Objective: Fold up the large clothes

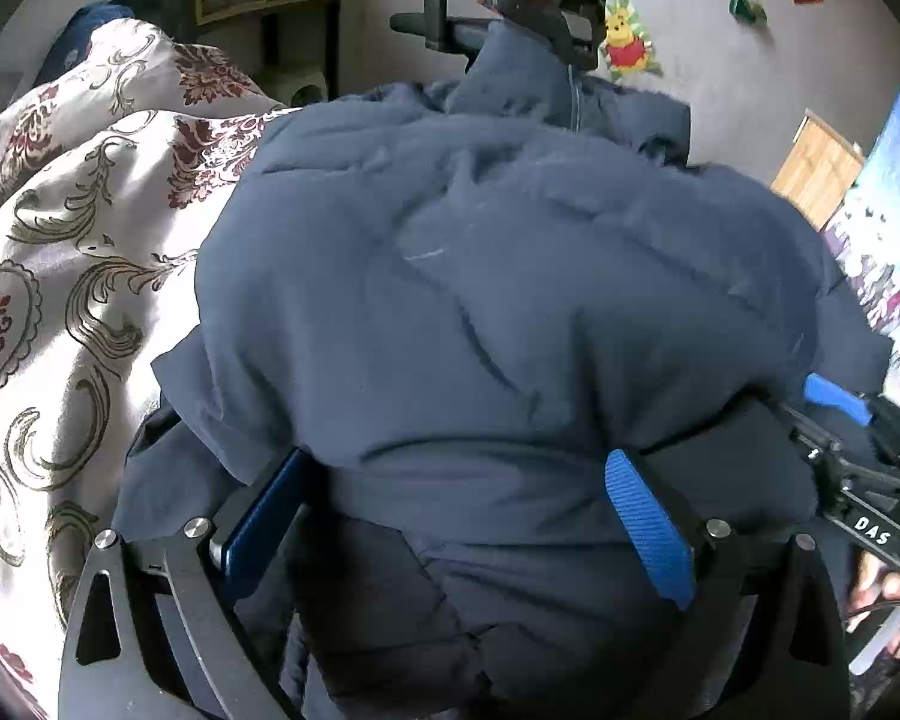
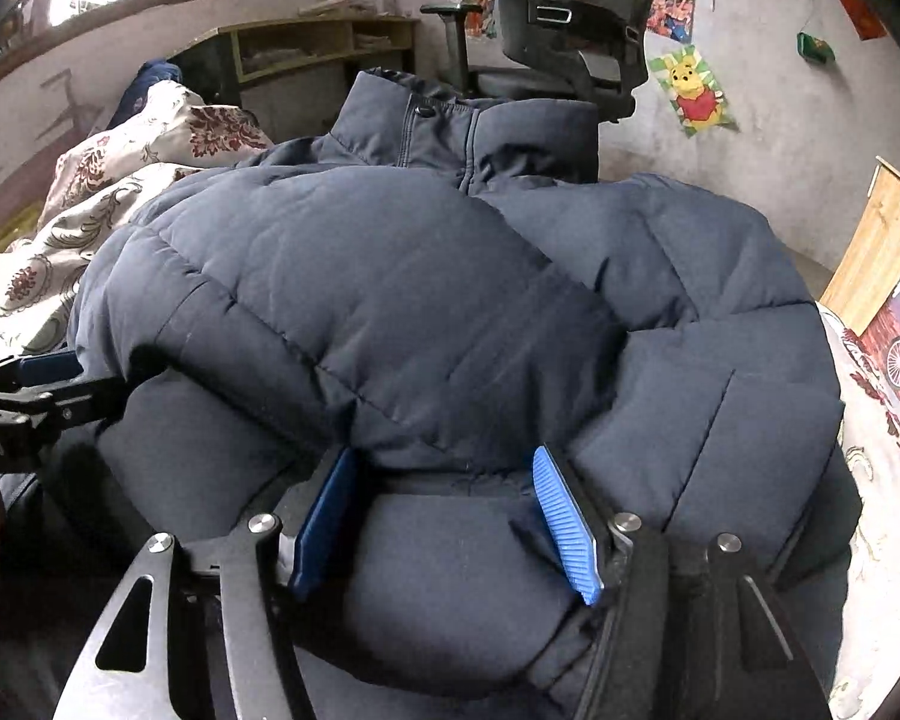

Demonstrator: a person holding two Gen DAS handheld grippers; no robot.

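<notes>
A dark navy puffer jacket [image 1: 480, 270] lies front up on the bed, with its collar [image 2: 468, 120] at the far end. A puffy part of it is folded across its front [image 2: 360, 300]. My left gripper [image 1: 456, 459] is at the jacket's near edge. Its blue pads [image 1: 648, 522] stand wide apart, and the fabric bulges between them without being squeezed. My right gripper [image 2: 444, 453] is at the same near edge, further right. It is open, with the thick hem between its pads [image 2: 564, 516]. Each gripper shows at the side of the other's view: the right gripper [image 1: 840, 402], the left gripper [image 2: 48, 372].
A floral bed cover [image 1: 60, 300] spreads out to the left of the jacket. Beyond the collar stand a black office chair [image 2: 570, 18] and a desk with shelves [image 2: 318, 42]. A wooden board [image 2: 876, 252] leans at the right by a wall with posters [image 2: 696, 90].
</notes>
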